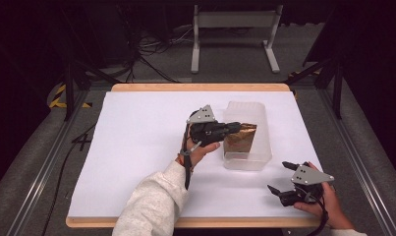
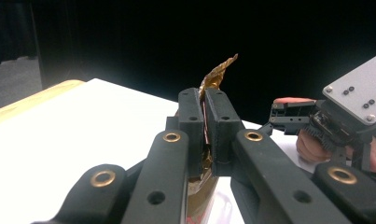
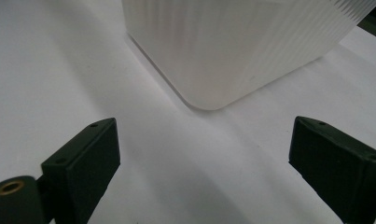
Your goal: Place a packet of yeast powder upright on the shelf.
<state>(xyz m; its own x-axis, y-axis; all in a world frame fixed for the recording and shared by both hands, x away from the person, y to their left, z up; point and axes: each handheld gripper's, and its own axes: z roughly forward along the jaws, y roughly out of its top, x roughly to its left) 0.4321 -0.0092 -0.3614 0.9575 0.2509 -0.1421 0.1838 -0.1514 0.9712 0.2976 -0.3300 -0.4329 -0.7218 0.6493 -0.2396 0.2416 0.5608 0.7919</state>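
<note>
A gold foil packet (image 1: 240, 139) is clamped by the left gripper (image 1: 233, 128) over the translucent bin (image 1: 248, 160), while the right gripper (image 1: 284, 178) is held spread wide on the white table (image 1: 136, 147).

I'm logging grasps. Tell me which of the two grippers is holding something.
The left gripper, over the clear plastic bin: its fingers are shut on the top edge of a gold-brown packet. The right gripper is open over bare table.

White table (image 1: 136, 147), translucent bin (image 1: 262, 147) atop
</note>
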